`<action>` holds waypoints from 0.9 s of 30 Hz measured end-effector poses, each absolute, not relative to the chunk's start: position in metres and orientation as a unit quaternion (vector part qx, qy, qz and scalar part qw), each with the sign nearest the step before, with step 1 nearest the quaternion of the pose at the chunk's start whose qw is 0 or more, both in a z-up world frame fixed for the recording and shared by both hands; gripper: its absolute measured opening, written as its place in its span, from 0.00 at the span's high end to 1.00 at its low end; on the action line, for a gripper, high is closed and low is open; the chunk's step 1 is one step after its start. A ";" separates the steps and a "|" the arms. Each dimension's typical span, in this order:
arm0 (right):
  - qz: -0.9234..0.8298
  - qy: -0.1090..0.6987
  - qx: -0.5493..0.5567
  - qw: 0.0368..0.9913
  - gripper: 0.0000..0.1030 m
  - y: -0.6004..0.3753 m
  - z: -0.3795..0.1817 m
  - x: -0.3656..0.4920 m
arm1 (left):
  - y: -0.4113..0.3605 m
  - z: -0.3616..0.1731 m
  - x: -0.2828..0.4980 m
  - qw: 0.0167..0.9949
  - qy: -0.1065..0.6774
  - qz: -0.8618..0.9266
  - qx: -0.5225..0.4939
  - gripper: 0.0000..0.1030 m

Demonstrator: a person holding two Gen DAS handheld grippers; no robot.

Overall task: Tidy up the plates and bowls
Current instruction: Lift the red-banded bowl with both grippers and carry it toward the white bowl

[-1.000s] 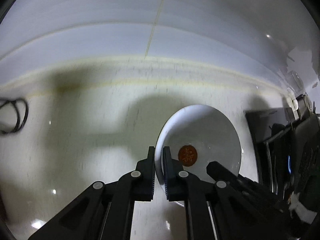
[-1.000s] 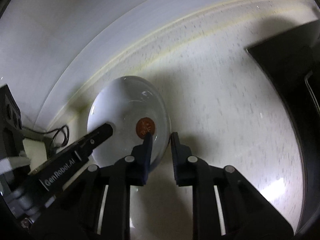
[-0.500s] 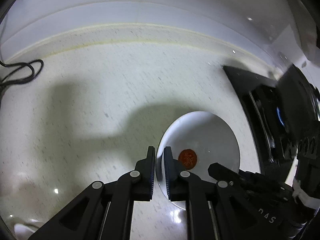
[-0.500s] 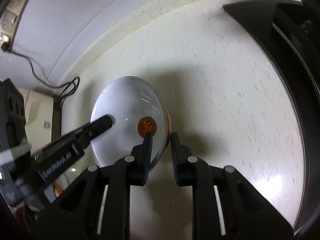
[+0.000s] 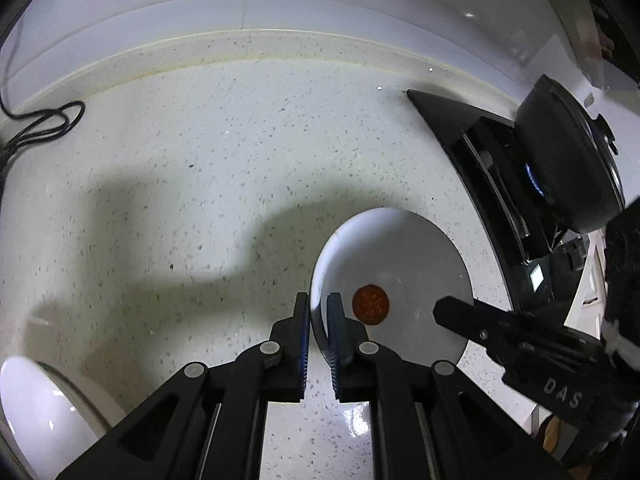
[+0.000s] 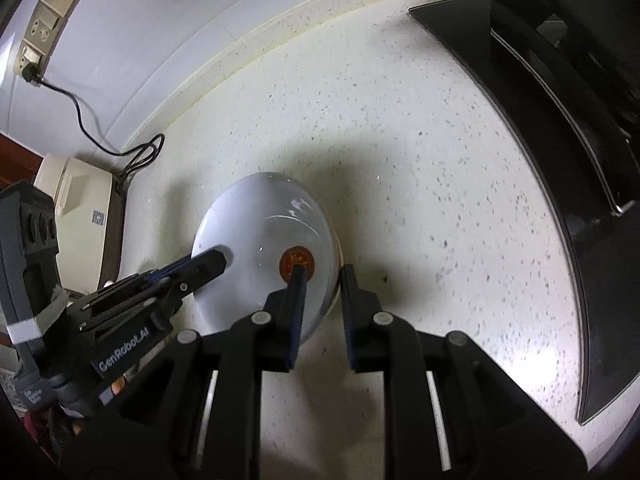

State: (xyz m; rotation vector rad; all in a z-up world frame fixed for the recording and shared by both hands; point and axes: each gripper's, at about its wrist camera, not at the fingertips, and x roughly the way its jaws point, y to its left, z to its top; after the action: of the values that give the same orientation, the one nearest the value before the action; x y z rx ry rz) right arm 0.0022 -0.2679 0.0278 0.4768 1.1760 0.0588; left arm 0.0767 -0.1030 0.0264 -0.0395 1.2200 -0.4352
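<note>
Bowl pinched by both grippers over a speckled counter

The right gripper clamps the near-right rim of the white bowl, one finger inside over the red mark at its bottom, the other outside the wall. The left gripper comes in from the left and grips the opposite rim. Beneath lies the pale counter; a black hob fills the right edge. At the far left, a cable runs from a wall socket down past a cream appliance.
</note>
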 end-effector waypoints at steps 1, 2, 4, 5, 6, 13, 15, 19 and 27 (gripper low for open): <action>0.027 0.551 0.216 0.806 0.80 -0.267 0.028 0.002 | -0.101 0.029 0.072 0.798 0.568 -0.200 -0.014 0.90; 0.028 0.555 0.212 0.804 0.80 -0.269 0.029 -0.003 | -0.102 0.028 0.071 0.800 0.567 -0.198 -0.012 0.90; 0.029 0.559 0.211 0.801 0.80 -0.271 0.029 -0.005 | -0.104 0.029 0.068 0.803 0.563 -0.194 -0.006 0.90; 0.030 0.561 0.208 0.801 0.80 -0.271 0.029 -0.008 | -0.107 0.028 0.068 0.803 0.563 -0.196 -0.004 0.90; 0.031 0.564 0.206 0.799 0.80 -0.272 0.028 -0.009 | -0.109 0.028 0.067 0.802 0.562 -0.201 -0.001 0.90; 0.045 0.558 0.214 0.800 0.80 -0.276 0.026 -0.011 | -0.102 0.031 0.059 0.802 0.562 -0.203 -0.013 0.90; 0.047 0.558 0.210 0.801 0.80 -0.276 0.029 -0.015 | -0.101 0.033 0.056 0.802 0.561 -0.202 -0.015 0.90; 0.044 0.553 0.214 0.804 0.80 -0.275 0.034 -0.019 | -0.101 0.041 0.050 0.808 0.553 -0.202 -0.011 0.90; 0.043 0.544 0.222 0.808 0.80 -0.270 0.046 -0.032 | -0.096 0.052 0.038 0.816 0.541 -0.202 -0.008 0.90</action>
State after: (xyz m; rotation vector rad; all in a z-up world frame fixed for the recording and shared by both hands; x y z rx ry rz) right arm -0.0316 -0.2702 0.0461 0.4739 1.1639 0.0918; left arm 0.0380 -0.0960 0.0524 -0.0172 1.1546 -0.4306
